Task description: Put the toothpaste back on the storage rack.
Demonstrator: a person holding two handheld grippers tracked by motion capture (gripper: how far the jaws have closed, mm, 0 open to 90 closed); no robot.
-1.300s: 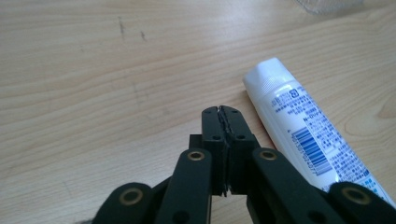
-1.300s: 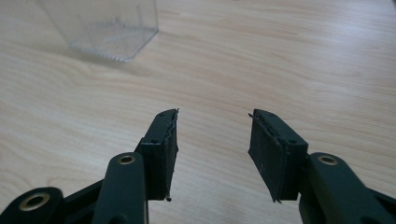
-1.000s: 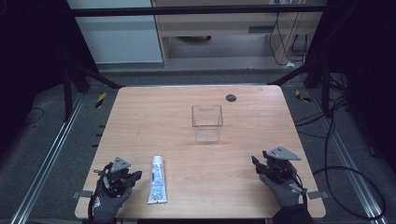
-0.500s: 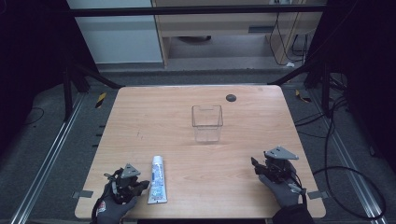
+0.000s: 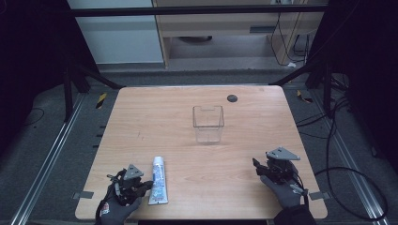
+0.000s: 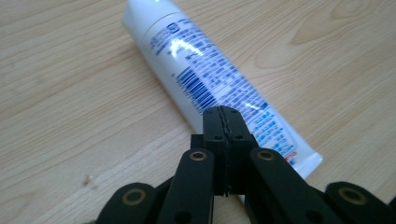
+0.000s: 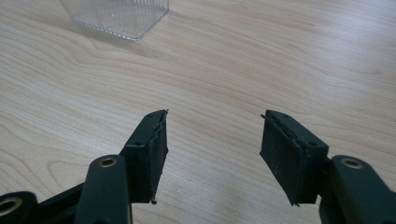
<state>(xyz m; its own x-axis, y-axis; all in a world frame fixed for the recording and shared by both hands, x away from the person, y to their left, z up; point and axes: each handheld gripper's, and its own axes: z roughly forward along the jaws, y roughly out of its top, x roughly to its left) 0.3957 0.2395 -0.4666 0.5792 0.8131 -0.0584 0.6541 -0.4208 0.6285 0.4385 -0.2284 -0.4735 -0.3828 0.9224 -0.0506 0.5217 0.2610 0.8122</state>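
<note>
The left gripper (image 6: 222, 112), jaws pressed together and empty, points at the toothpaste tube (image 6: 219, 88) lying just ahead of its tips. This looks like the approach to a pick, so the jaws must first spread to straddle the tube. The right gripper (image 7: 212, 140) rests spread wide, with the clear container (image 7: 119, 16) well ahead of it.

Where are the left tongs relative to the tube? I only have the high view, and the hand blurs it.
Observer: In the left gripper view, the left tongs are pressed shut, tips just short of the tube, gripping nothing.
Operator: And the right tongs?
Observer: The right tongs stand wide open over bare wood.
Operator: Anything ahead of them?
Observer: The clear container, its ribbed base visible.
</note>
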